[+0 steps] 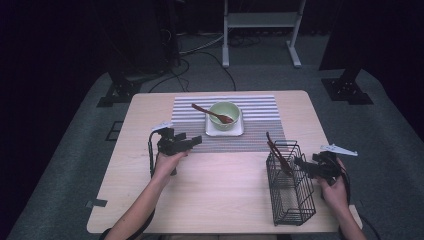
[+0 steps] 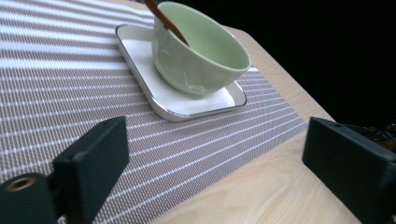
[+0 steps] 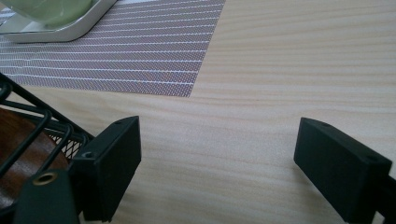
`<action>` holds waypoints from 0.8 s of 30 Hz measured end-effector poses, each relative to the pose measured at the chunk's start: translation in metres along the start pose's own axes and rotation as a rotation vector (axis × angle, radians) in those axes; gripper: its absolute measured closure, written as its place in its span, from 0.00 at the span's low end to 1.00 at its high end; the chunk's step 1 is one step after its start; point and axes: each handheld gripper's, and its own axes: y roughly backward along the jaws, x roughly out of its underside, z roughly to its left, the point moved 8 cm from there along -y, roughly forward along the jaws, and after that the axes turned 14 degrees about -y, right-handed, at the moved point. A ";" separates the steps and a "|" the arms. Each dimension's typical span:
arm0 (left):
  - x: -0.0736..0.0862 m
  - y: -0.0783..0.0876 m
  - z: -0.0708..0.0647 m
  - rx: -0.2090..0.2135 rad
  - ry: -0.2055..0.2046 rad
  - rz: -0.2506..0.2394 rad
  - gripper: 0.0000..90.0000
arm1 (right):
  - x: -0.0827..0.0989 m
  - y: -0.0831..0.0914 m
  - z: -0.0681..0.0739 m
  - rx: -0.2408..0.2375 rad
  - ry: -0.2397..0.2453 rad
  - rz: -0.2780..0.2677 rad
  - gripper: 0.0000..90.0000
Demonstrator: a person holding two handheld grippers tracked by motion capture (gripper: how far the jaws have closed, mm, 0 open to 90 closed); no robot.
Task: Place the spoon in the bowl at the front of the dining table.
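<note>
I start with the table (image 1: 150,210), since its layout explains the rest: a striped placemat (image 1: 260,107) lies across the far half, leaving the near half bare for my hands to work in. On the mat sits a white tray (image 1: 239,131) that carries a green bowl (image 1: 224,114), so anything spilled would land on the tray and not on the weave. A wooden spoon (image 1: 212,114) leans in the bowl, its head down inside and its handle tipped out over the rim toward the left, where a gripper could reach it.

Near the right front corner stands a black wire basket (image 1: 292,200), upright on the bare wood. I judge it to be the store for the cutlery: 1 dark wooden utensil (image 1: 277,152) stands in it, handle up and leaning against the far wall.

My right gripper (image 1: 306,165) sits just beside the basket's right wall, pointing at it. In the right gripper view the jaws stand wide apart with only table between them, and the wire edge (image 3: 28,119) is close by the left jaw, so it grasps nothing.

My left gripper (image 1: 190,142) hovers at the mat's near left edge, aimed toward the bowl (image 2: 201,51). Its jaws are likewise spread and empty, well short of the tray.
</note>
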 end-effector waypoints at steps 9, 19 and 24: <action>0.006 0.005 -0.003 0.009 0.001 0.002 0.06 | 0.000 0.000 0.000 0.000 -0.001 0.001 0.15; 0.012 0.013 -0.006 0.014 -0.011 0.009 0.06 | 0.000 0.000 0.000 0.002 0.002 0.001 0.15; 0.015 0.016 -0.011 0.021 -0.019 0.011 0.06 | 0.000 0.000 0.000 0.003 0.002 0.001 0.15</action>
